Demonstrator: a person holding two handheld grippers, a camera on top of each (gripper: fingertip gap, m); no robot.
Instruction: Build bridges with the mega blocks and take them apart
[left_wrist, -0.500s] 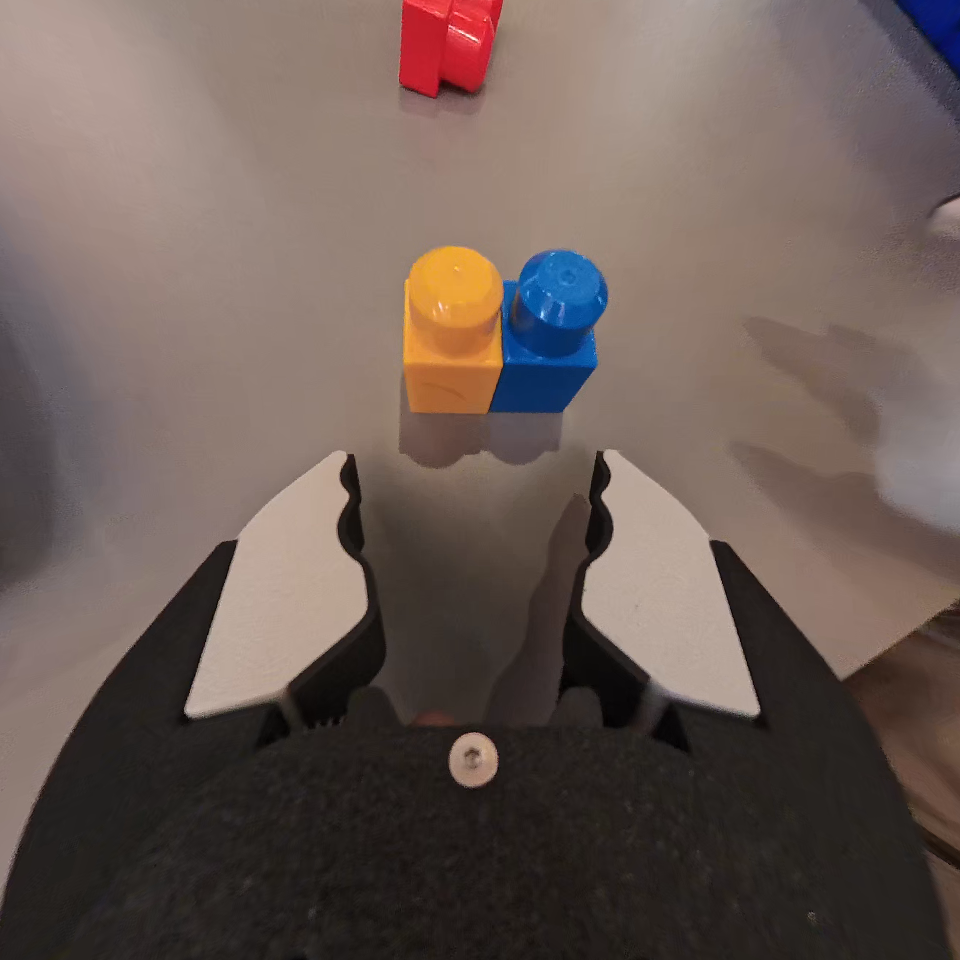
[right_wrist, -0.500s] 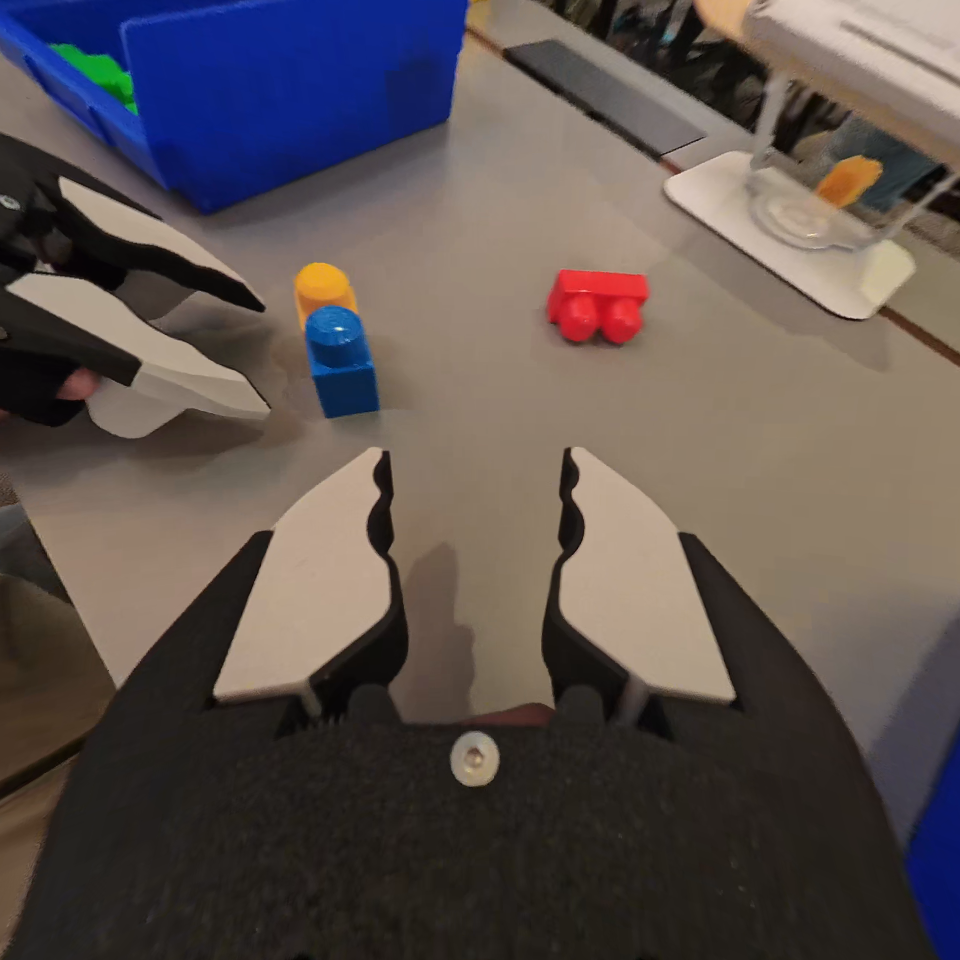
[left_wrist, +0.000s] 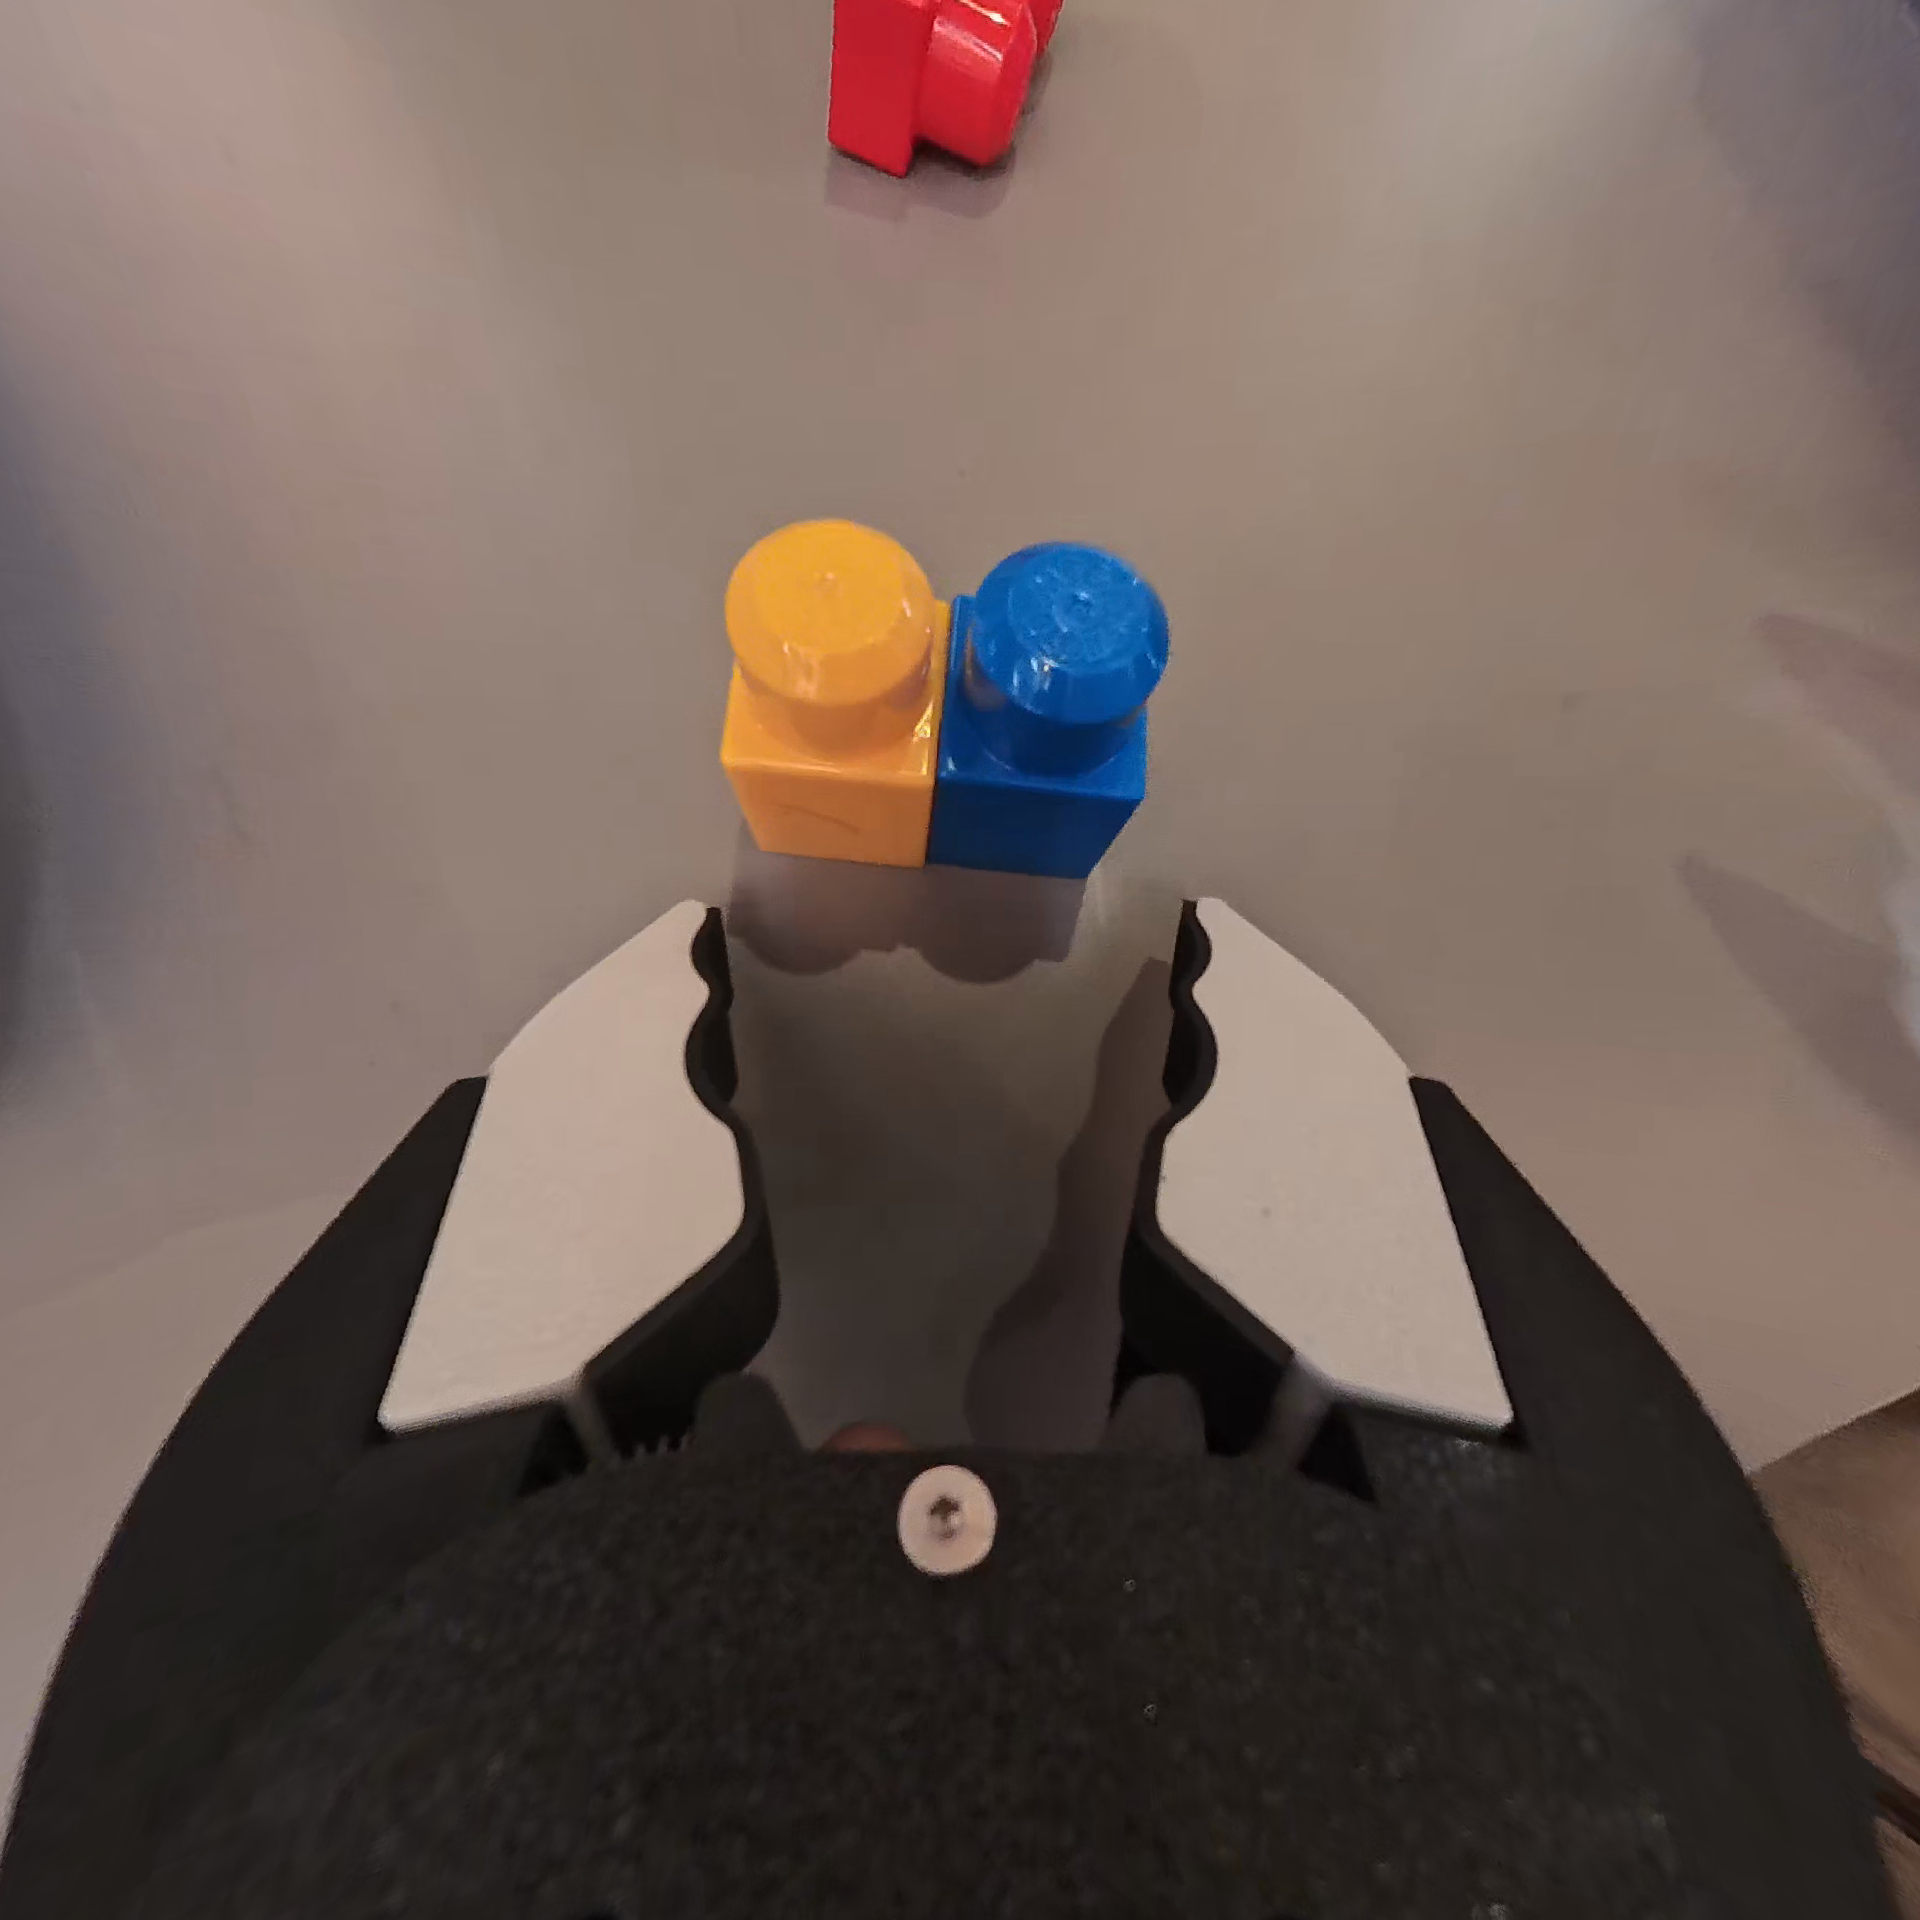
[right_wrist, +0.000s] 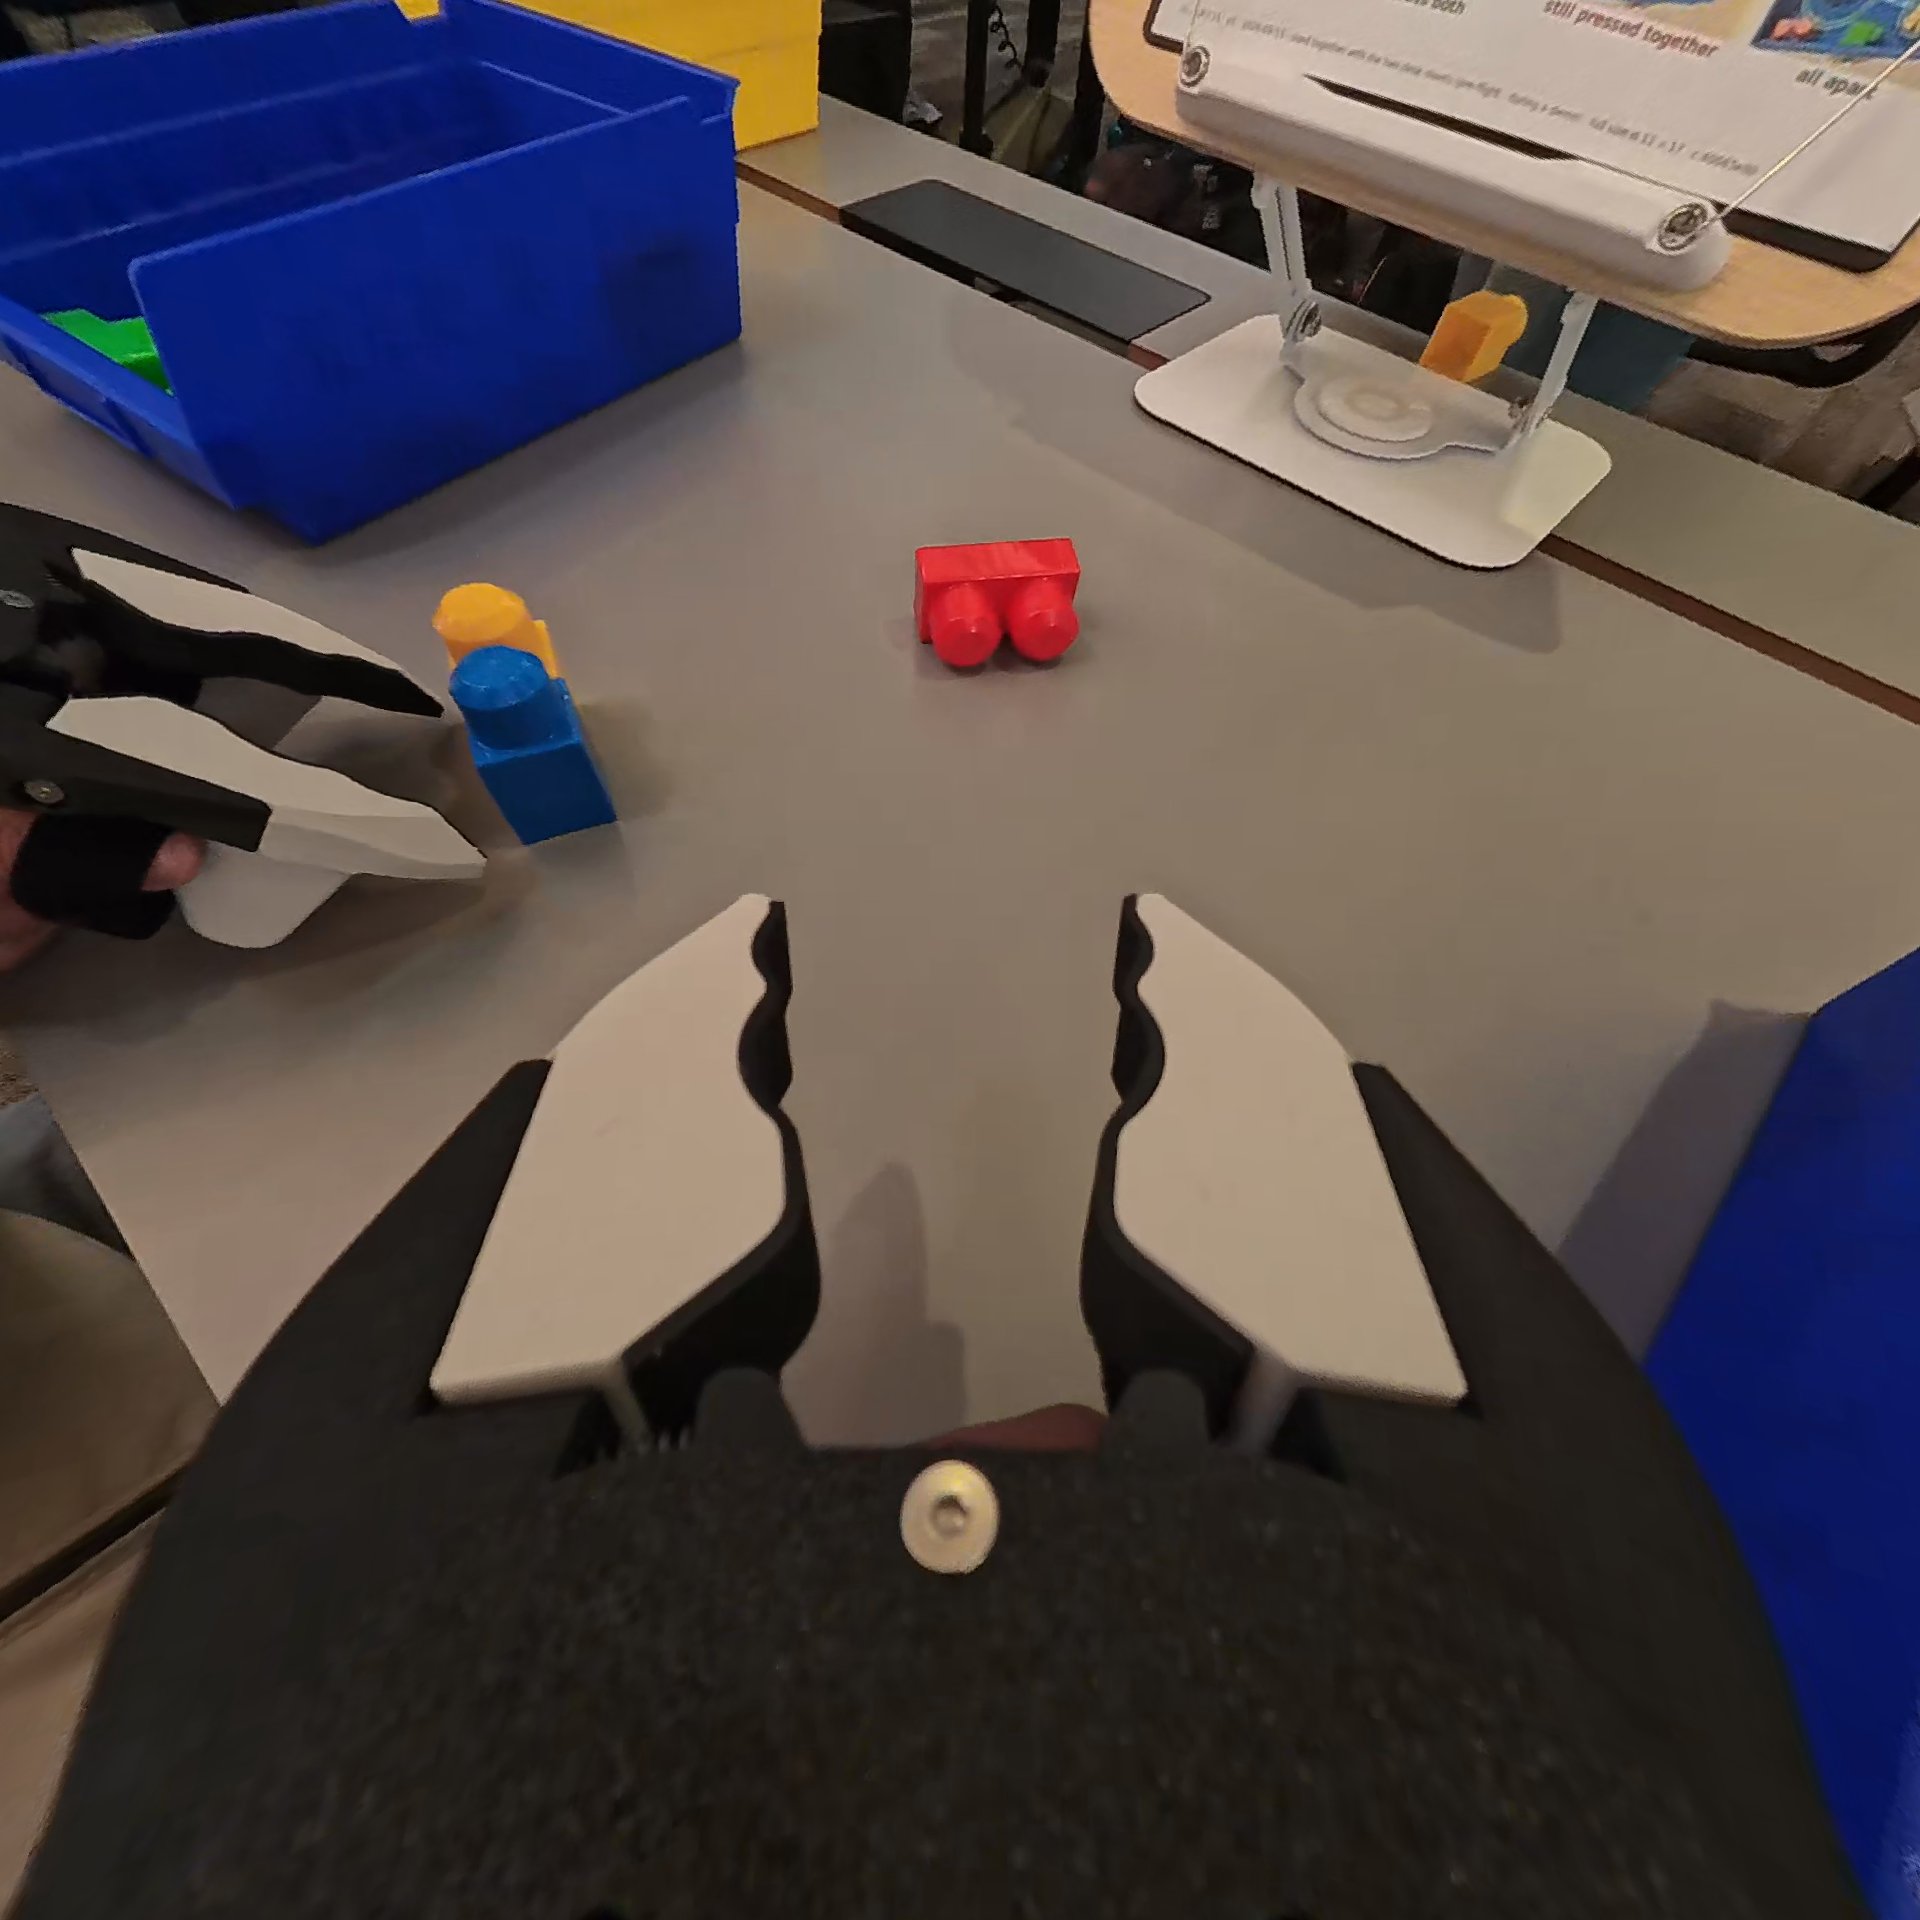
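Left wrist view shows the left tongs (left_wrist: 951, 914) spread wide with nothing between the fingers, hovering low over the smooth grey counter (left_wrist: 416, 520). Just beyond their tips stand a small orange-yellow plastic one-stud block (left_wrist: 828, 717) and a matching blue plastic one-stud block (left_wrist: 1044, 727), upright, side by side and touching. Farther off at the top edge lies a red plastic two-stud block (left_wrist: 925, 78), tipped on its side.

From the right wrist view, the right tongs (right_wrist: 951, 909) are likewise parted and empty above the counter, with the red block well ahead, its studs facing the camera. To the left, the left tongs' tips sit just beside the blue and orange blocks. Behind them is a large blue plastic bin (right_wrist: 436, 312) holding a green block (right_wrist: 104, 343). A white stand (right_wrist: 1371, 436) rests at the far right.
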